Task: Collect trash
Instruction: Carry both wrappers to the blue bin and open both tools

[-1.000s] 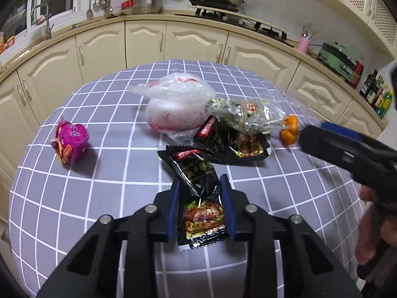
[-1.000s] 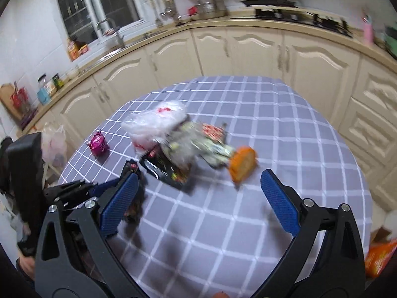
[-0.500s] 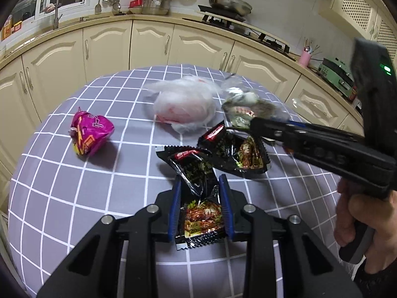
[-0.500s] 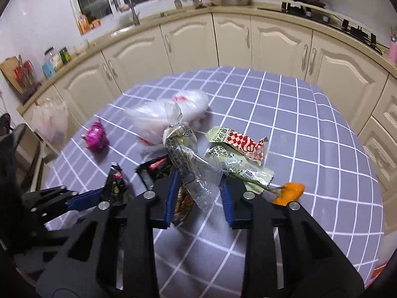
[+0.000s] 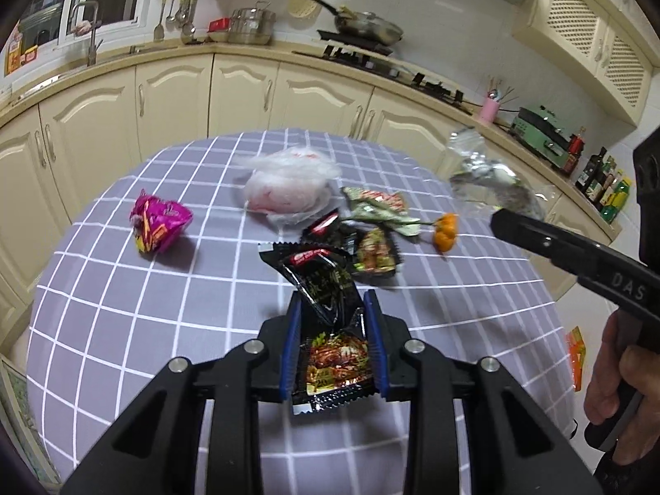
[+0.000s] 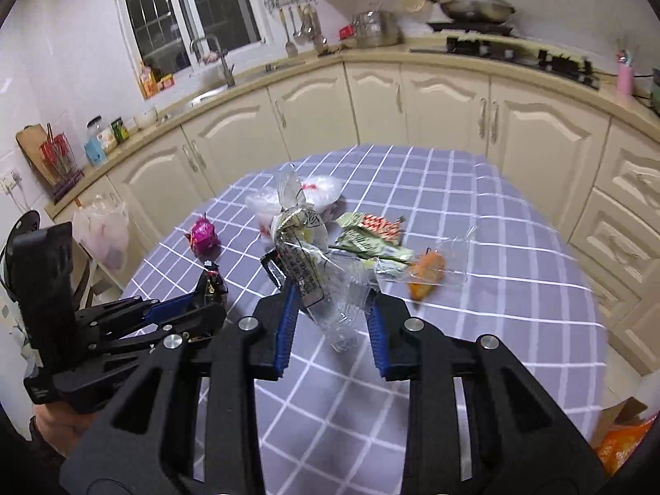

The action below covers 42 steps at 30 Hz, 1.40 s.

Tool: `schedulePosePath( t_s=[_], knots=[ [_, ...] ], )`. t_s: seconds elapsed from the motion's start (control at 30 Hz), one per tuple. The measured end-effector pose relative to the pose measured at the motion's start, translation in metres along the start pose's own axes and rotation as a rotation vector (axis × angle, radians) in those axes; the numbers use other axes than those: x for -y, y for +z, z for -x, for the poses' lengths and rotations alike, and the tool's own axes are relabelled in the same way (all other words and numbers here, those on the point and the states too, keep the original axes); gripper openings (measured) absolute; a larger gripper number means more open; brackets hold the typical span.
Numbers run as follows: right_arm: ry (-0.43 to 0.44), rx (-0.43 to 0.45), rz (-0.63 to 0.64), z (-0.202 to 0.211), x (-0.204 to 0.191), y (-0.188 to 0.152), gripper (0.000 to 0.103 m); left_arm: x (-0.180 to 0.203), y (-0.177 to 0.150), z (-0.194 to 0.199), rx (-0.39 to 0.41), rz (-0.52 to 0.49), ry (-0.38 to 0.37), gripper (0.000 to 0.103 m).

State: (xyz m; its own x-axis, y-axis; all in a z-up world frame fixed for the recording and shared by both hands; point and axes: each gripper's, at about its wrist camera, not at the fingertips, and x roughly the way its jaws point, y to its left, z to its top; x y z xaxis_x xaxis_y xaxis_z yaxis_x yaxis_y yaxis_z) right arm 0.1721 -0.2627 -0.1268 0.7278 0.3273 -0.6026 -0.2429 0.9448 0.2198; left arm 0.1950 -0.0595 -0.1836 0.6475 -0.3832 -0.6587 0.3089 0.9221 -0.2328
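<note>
My left gripper (image 5: 333, 342) is shut on a black snack wrapper (image 5: 330, 321) and holds it above the round grey checked table (image 5: 123, 309). My right gripper (image 6: 332, 321) is shut on a clear plastic bag (image 6: 305, 255), lifted off the table; the bag also shows in the left wrist view (image 5: 491, 185). On the table lie a pink wrapper (image 5: 159, 225), a white plastic bag (image 5: 288, 185), a green and red wrapper (image 5: 379, 206), a second black wrapper (image 5: 367, 247) and an orange piece (image 5: 445, 233).
Cream kitchen cabinets (image 5: 247, 90) curve round the far side of the table. A white bag (image 6: 101, 231) hangs at the left cabinets. An orange packet (image 5: 575, 354) lies on the floor to the right of the table.
The right gripper closed on the clear plastic bag and lifted it up off the pile. The left gripper has risen with the black wrapper still in it.
</note>
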Motion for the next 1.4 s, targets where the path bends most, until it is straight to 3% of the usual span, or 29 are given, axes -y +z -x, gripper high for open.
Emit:
schedulePosePath(
  t_s=[0.33,0.83,1.07,1.23,1.4],
  knots=[
    [-0.090,0.109,-0.078,0.087,0.048,-0.021,0.031,0.072,0.010,0.029,0.068,-0.108,-0.093,0.028],
    [-0.357,0.198,-0.279,0.216,0.170,-0.104,0.031,0.247,-0.015,0.009,0.015,-0.318,-0.330,0.028],
    [-0.512,0.150,-0.406,0.246,0.232,-0.169,0.031,0.335,-0.055,-0.029,-0.108,-0.416,-0.446,0.028],
    [-0.553,0.072,-0.523,0.240,0.274,-0.221,0.031,0.395,-0.098,-0.077,-0.242,-0.485,-0.493,0.028],
    [-0.545,0.016,-0.606,0.227,0.306,-0.256,0.031,0.427,-0.141,-0.126,-0.379,-0.524,-0.494,0.028]
  ],
)
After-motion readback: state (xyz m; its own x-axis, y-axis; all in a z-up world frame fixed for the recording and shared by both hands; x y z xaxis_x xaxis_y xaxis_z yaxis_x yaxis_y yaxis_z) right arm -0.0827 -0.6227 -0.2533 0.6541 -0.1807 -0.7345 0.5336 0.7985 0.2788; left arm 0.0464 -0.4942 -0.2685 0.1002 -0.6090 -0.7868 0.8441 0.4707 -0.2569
